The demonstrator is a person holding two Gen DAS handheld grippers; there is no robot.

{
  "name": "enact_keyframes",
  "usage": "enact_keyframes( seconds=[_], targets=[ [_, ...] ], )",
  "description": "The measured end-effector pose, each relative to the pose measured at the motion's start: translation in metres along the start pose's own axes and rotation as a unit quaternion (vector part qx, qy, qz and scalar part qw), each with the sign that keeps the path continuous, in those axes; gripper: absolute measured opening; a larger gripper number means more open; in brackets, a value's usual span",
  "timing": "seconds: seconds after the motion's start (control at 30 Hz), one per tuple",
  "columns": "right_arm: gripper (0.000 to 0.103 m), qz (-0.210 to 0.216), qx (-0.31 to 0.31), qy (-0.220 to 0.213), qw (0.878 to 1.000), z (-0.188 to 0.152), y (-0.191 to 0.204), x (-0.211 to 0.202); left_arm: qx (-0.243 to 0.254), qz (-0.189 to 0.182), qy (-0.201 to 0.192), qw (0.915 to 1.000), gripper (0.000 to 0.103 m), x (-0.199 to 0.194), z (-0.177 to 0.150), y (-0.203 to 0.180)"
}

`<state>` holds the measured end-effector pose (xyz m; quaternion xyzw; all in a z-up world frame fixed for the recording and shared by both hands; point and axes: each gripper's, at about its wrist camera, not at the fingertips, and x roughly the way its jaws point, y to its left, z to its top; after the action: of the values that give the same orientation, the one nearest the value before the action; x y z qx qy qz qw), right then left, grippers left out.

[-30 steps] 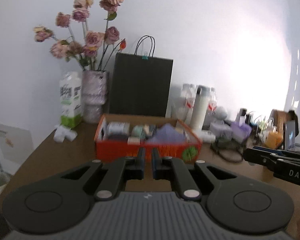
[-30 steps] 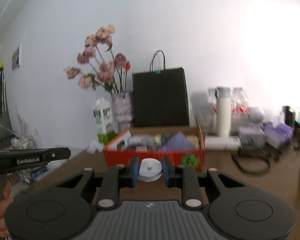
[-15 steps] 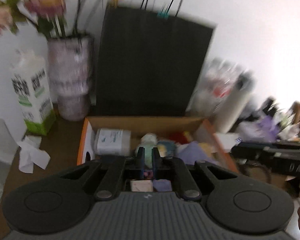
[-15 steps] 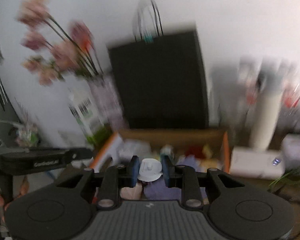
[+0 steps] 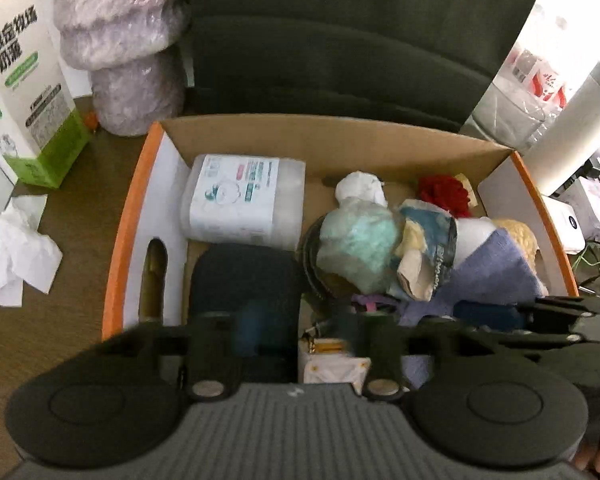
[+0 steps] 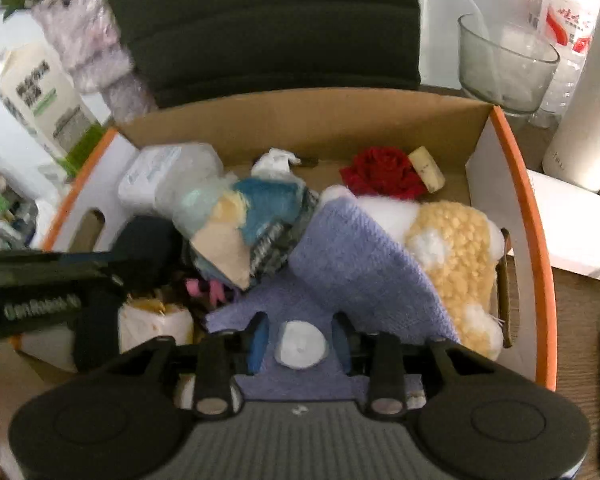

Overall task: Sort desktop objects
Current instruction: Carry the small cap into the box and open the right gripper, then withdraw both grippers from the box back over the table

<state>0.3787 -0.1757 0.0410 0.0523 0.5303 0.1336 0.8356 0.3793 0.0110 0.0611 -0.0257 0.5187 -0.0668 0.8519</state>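
An orange-rimmed cardboard box [image 5: 124, 220] holds several items: a tissue pack [image 5: 244, 200], a dark blue pouch [image 5: 244, 276], a mint fluffy bundle [image 5: 356, 252] and a purple cloth [image 5: 492, 276]. My left gripper [image 5: 300, 332] points down into the box. Its jaws are opening wide, with only a small white packet [image 5: 332, 364] lying below the gap. My right gripper [image 6: 300, 340] hangs over the purple cloth [image 6: 360, 260] near the box's front. Its jaws are opening, and a round white cap [image 6: 300, 345] sits loose between the pads with a gap on each side.
A black paper bag [image 5: 340, 32] stands behind the box. A wrapped vase [image 5: 128, 40], a milk carton [image 5: 20, 80] and crumpled tissue [image 5: 20, 252] are on the left. A glass bowl [image 6: 504, 60], a white flask [image 6: 588, 120] and a flat white box [image 6: 580, 232] are on the right.
Both grippers swung forward and tipped down over the box. The left jaws went from shut to wide apart. The right jaws spread off the white cap they were clamping.
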Motion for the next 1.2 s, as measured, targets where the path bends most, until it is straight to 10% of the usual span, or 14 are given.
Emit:
enact_keyframes(
  seconds=[0.17,0.53,0.83,1.2],
  targets=[
    [0.07,-0.006,0.009,-0.067,0.998,0.008,-0.005,-0.049,0.001,0.012,-0.018,0.9998,0.098,-0.03,0.003,-0.003],
    [0.079,-0.047,-0.014,-0.157,0.986,-0.025,0.009,-0.144,-0.003,0.046,-0.075,0.9961,0.103,-0.114,-0.031,-0.025],
    [0.085,-0.047,-0.039,-0.25,0.966,-0.118,0.017,-0.198,0.023,0.088,-0.17,0.9812,0.103,-0.162,-0.121,-0.041],
    [0.087,-0.039,-0.02,-0.27,0.962,-0.282,0.005,-0.203,0.038,0.049,-0.244,0.9677,0.103,-0.194,-0.284,-0.08]
  ],
)
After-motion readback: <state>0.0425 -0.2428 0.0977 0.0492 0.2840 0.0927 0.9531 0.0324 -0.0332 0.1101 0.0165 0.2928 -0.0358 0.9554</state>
